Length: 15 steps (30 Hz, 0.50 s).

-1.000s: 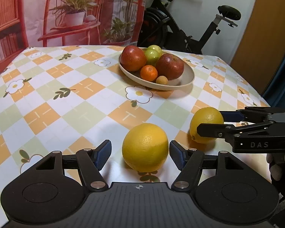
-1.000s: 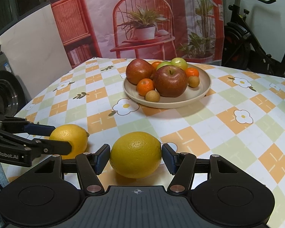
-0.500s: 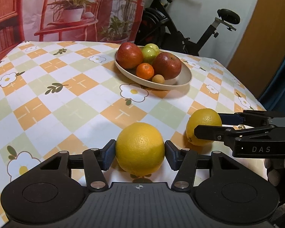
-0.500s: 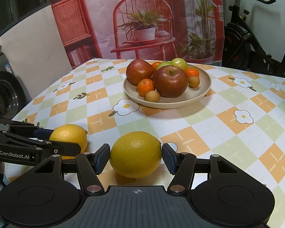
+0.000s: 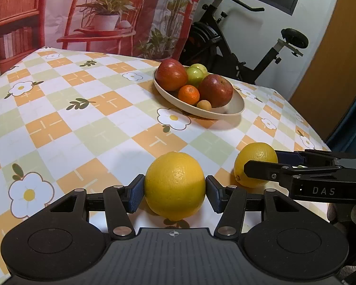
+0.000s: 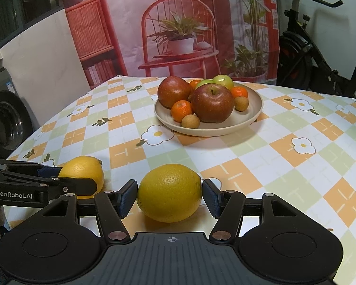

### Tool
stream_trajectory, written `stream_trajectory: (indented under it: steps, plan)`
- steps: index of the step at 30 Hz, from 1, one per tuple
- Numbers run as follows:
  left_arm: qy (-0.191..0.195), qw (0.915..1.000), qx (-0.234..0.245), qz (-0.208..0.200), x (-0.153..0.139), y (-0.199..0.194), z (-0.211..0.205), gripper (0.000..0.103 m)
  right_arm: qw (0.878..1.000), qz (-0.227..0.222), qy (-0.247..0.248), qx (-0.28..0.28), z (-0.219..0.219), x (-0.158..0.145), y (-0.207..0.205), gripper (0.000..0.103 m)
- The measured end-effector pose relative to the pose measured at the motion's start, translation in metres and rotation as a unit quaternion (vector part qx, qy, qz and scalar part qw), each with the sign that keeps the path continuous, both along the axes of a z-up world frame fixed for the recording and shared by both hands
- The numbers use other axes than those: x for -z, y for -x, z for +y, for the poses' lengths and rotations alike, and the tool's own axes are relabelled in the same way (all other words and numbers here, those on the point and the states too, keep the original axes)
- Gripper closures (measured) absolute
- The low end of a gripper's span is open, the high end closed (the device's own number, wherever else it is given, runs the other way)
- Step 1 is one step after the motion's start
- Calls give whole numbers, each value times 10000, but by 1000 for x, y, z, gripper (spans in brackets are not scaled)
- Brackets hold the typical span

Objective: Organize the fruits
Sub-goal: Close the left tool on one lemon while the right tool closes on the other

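On the checkered bench, short of the fruit plate [image 6: 256, 116], the left gripper [image 5: 175, 191] has its jaws clenched on one lemon [image 5: 175, 185] while the right gripper [image 6: 169, 196] grasps the other lemon [image 6: 169, 192].

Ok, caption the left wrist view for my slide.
Left gripper clamps a yellow citrus fruit before the beige plate of fruit.

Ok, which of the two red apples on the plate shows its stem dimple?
The nearer red apple, beside the small oranges; the apple behind it shows only smooth skin.

Left tool [image 5: 175, 190] closed — gripping lemon [image 5: 175, 185].
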<state>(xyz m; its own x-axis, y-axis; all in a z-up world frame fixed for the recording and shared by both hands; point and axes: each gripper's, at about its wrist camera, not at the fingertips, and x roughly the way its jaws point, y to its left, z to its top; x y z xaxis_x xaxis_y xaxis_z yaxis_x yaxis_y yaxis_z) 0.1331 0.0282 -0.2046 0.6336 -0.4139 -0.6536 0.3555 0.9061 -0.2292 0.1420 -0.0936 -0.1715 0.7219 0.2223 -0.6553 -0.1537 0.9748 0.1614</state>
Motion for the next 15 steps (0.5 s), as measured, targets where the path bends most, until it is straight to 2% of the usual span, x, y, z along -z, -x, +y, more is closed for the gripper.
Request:
stream_trajectory:
  steps: [15]
  plan:
    - [-100,9999,-53,-58,-1,4,0,45,10000,-13,-8,0,0,1,1,47]
